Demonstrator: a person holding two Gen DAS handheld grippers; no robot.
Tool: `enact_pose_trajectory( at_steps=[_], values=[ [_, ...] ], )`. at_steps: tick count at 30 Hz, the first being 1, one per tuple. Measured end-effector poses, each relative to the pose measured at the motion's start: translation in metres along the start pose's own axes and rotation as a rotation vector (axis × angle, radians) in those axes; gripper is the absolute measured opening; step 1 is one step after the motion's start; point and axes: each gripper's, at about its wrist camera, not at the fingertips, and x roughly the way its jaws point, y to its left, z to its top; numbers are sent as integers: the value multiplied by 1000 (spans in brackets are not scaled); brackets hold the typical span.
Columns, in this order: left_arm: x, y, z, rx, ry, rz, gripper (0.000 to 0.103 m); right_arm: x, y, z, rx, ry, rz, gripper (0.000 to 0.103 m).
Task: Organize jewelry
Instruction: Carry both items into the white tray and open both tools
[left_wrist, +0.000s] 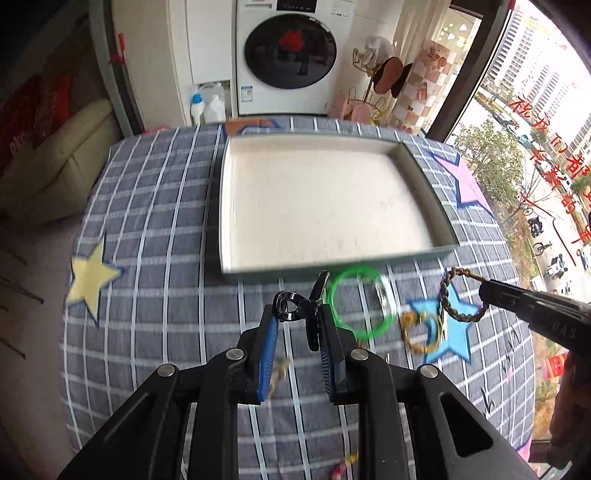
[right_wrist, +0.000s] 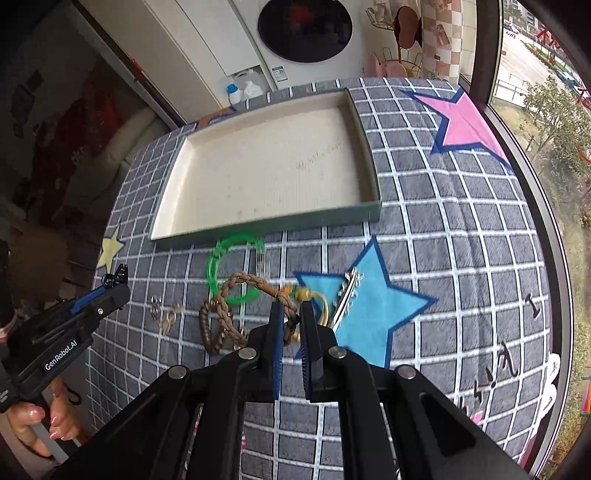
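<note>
L gripper (left_wrist: 297, 314) clamps black clip (left_wrist: 295, 308); R gripper (right_wrist: 291, 314) pinches braided bracelet (right_wrist: 236, 295), nr tray (right_wrist: 371, 212).

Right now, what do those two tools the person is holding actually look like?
Each hand-held gripper is matte black plastic with two flat fingers lined with ribbed blue pads and silver round bolts at the joints. The left hand-held gripper carries white "GenRobot.AI" lettering on its side; the right hand-held gripper looks the same build. The person's nails are glossy pink.
</note>
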Motion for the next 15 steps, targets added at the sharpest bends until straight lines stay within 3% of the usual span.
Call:
enact_pose_trajectory(
  at_steps=[7,15],
  values=[
    [28,-6,57,-16,-47,27,34,17,-7,66,-24,-19,7,9],
    [97,-10,88,-41,6,67,34,69,-19,111,-8,29,10,9]
  ],
)
